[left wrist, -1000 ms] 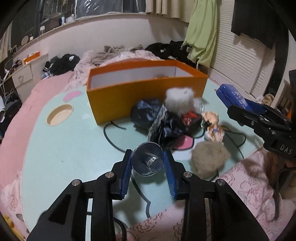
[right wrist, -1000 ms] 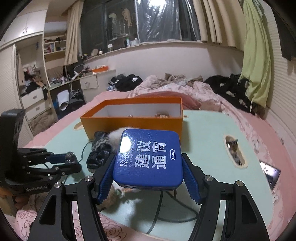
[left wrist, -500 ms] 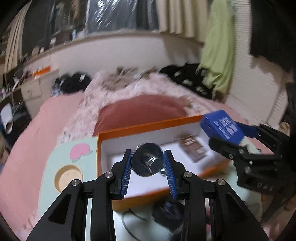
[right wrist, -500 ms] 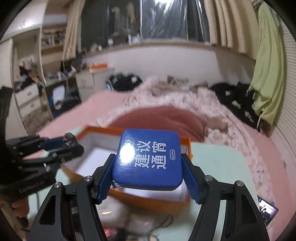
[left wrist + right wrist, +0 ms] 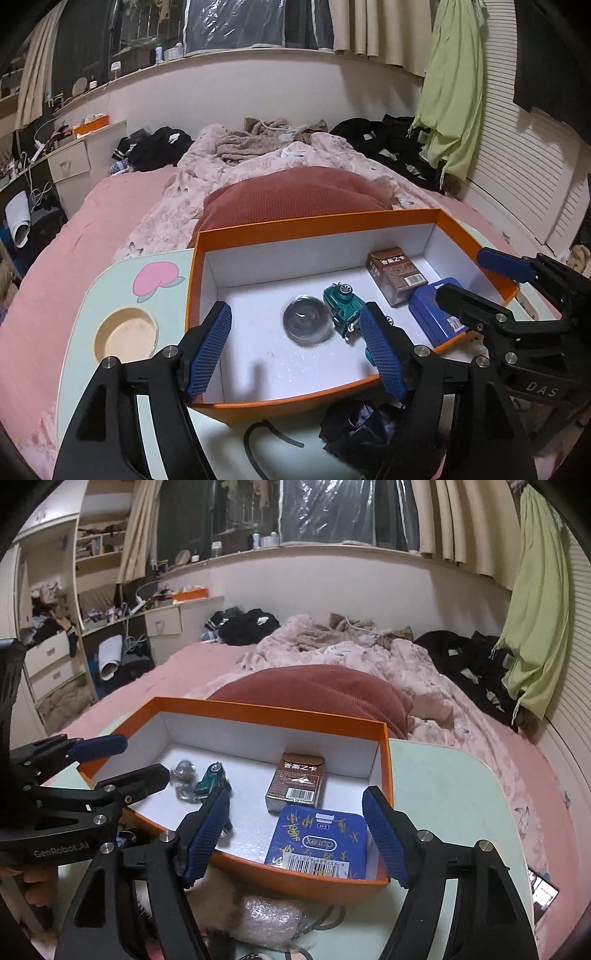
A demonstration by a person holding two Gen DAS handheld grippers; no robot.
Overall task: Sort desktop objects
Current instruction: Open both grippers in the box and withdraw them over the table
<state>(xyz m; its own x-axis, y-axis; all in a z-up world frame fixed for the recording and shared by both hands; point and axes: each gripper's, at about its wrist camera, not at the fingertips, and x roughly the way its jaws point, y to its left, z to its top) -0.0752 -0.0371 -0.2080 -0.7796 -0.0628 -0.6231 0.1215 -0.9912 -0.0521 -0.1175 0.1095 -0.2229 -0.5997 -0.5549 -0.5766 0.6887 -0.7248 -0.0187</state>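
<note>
Both my grippers (image 5: 295, 347) (image 5: 295, 834) are opening empty over the box (image 5: 317, 221); ball (image 5: 306, 325) and tin (image 5: 317, 838) are in, tabletop clutter (image 5: 354, 428) remains.

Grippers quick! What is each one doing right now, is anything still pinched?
Left gripper: jaws opening, nothing pinched; the shiny round thing lies in the orange box.
Right gripper: jaws opening, nothing pinched; the blue tin lies in the box.

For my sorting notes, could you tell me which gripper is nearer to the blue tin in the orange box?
Right. The right gripper hovers directly over the blue tin, jaws opening, pads clear of it. The left gripper hangs over the round silver object, farther along the orange box.
</note>
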